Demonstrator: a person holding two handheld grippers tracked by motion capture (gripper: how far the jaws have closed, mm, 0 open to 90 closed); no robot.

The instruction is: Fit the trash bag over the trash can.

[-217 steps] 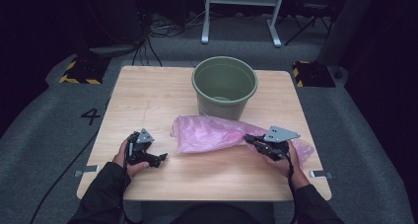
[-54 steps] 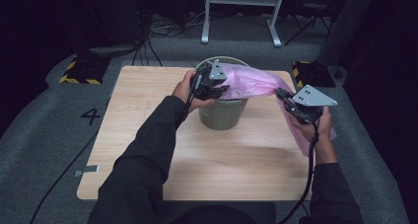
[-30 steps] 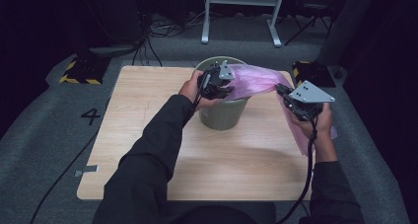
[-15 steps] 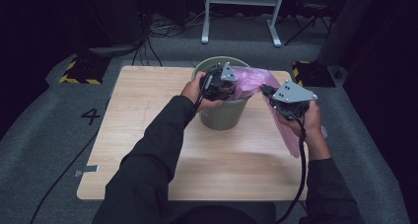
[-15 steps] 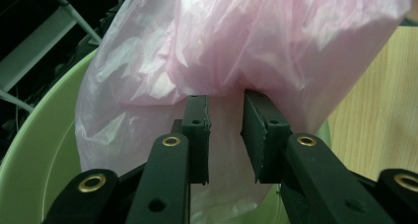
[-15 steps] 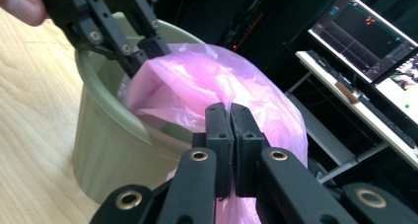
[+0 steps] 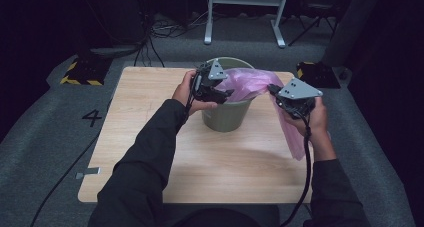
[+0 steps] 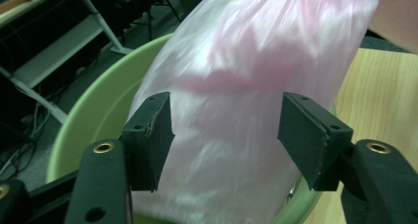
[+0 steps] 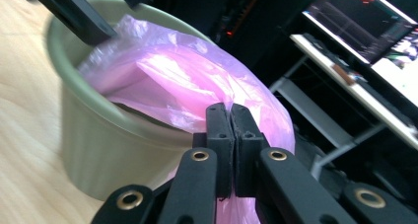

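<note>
A pink plastic bag [image 7: 250, 82] lies across the mouth of the green bucket [image 7: 227, 118], and its tail hangs down past my right hand. My left gripper [image 7: 227, 93] is at the bucket's left rim. Its jaws have just been opening and now stand apart. In the left gripper view the bag [image 8: 246, 61] lies in and beyond the gap of that gripper [image 8: 226, 130], untouched by the pads. My right gripper [image 7: 274, 90] is at the bucket's right side. In the right gripper view it [image 9: 230, 120] is shut on a fold of the bag [image 9: 187, 81] above the bucket [image 9: 93, 135].
The bucket stands at the back middle of a wooden table [image 7: 150, 137]. Cables trail from both grippers toward the table's near edge. A metal stand [image 7: 245, 12] and a yellow-striped box [image 7: 82, 69] sit on the floor beyond.
The left jaws have opened and let go of the bag, and that hand has drawn back slightly to the left. The right gripper has shifted a little toward the bucket, still shut on the bag.
</note>
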